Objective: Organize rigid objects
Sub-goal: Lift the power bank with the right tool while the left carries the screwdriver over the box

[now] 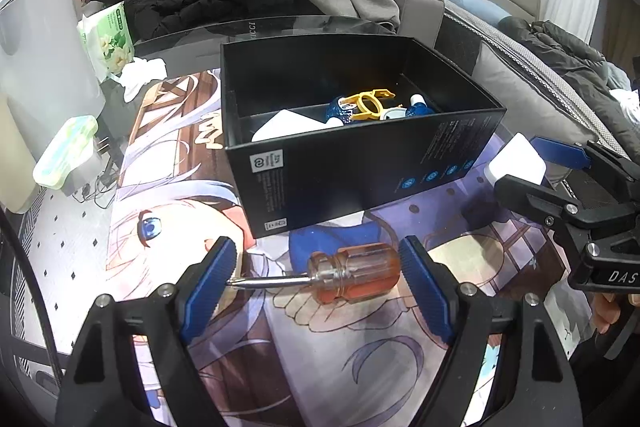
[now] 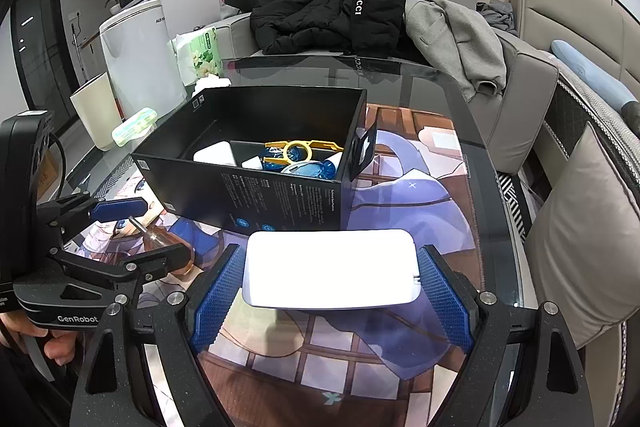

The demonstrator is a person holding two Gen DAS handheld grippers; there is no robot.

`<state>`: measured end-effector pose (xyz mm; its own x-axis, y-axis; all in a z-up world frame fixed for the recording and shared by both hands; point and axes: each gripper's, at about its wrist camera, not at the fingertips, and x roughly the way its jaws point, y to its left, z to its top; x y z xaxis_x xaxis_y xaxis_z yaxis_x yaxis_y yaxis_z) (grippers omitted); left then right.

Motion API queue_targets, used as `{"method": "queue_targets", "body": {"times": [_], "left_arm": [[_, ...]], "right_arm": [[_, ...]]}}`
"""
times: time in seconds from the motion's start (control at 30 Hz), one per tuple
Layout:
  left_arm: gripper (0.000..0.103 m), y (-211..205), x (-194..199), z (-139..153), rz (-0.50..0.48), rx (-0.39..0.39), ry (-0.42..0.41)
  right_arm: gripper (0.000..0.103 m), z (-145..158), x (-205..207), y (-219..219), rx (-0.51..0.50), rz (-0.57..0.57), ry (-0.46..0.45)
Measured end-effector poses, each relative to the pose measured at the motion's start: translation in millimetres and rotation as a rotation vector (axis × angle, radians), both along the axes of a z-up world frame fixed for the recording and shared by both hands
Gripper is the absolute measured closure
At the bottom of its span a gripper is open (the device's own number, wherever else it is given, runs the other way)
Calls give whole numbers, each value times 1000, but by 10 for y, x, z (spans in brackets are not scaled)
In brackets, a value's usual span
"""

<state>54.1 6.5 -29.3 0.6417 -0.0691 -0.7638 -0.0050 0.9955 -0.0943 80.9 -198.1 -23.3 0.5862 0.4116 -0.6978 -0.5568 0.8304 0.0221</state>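
A stubby screwdriver with a clear orange handle lies on the printed mat between the open fingers of my left gripper; the tip is at the left pad and the handle end at the right pad. My right gripper is open around a flat white rectangular device lying on the mat; it also shows in the left wrist view. An open black box stands behind, holding a yellow tool, blue items and white blocks. The box also shows in the right wrist view.
A printed anime mat covers the glass table. A green tissue pack, crumpled tissue and a pale green case sit at the left. Jackets lie on the sofa behind. A grey cushion is at the right.
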Motion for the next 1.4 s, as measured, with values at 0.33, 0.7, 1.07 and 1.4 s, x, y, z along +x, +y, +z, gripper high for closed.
{"method": "queue_targets", "body": {"times": [0.33,0.7,1.07,1.4], "left_arm": [[19,-56,72,-108,-7,33,41],[19,-136,27,-81,-40,48,24],[19,-124,-91,293,-76,-6,-134],[19,76,-89,473,-44,-31,-221]], "right_arm": [[15,-14,7,7,-3,4,6],[15,21,-16,-29,9,-1,-13],[15,161,-61,-66,60,3,-62],[15,366,-187,-38,140,36,-143]]}}
